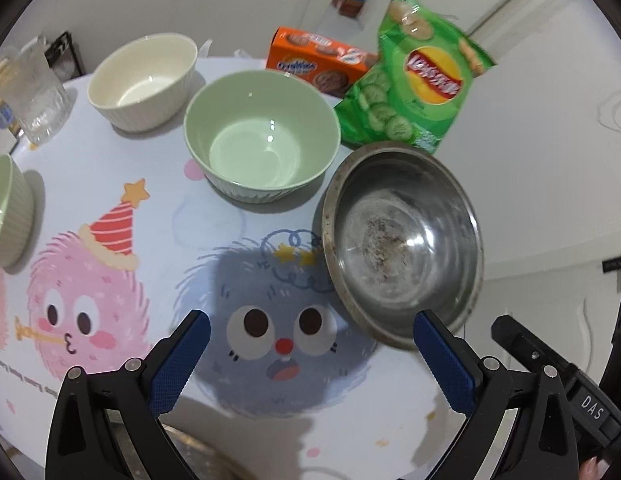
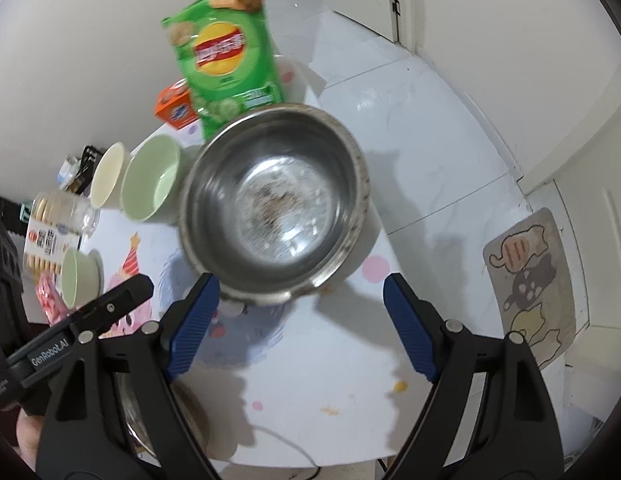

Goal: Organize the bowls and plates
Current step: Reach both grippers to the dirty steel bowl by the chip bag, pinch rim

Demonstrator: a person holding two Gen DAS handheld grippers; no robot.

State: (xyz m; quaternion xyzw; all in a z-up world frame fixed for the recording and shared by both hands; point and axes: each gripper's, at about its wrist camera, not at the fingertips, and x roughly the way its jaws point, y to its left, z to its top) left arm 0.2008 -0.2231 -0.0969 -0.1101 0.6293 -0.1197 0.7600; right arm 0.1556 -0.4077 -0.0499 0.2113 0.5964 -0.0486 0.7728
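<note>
A dirty steel bowl point(image 1: 402, 240) point(image 2: 274, 208) sits near the table's right edge. A large green bowl point(image 1: 262, 136) point(image 2: 150, 180) stands left of it, and a cream bowl point(image 1: 142, 80) point(image 2: 107, 174) behind that. A small green bowl point(image 1: 8, 212) point(image 2: 80, 276) is at the far left. My left gripper point(image 1: 310, 344) is open and empty above the cartoon tablecloth, its right finger close to the steel bowl's near rim. My right gripper point(image 2: 300, 312) is open and empty just in front of the steel bowl.
A green chip bag point(image 1: 414, 80) point(image 2: 226, 60) and an orange biscuit box point(image 1: 322, 64) point(image 2: 174, 108) stand behind the bowls. A glass point(image 1: 38, 92) and a biscuit packet point(image 2: 50, 236) are at the left. A metal rim point(image 2: 158, 412) shows under my right gripper. The table edge point(image 2: 390, 264) drops to the floor at right.
</note>
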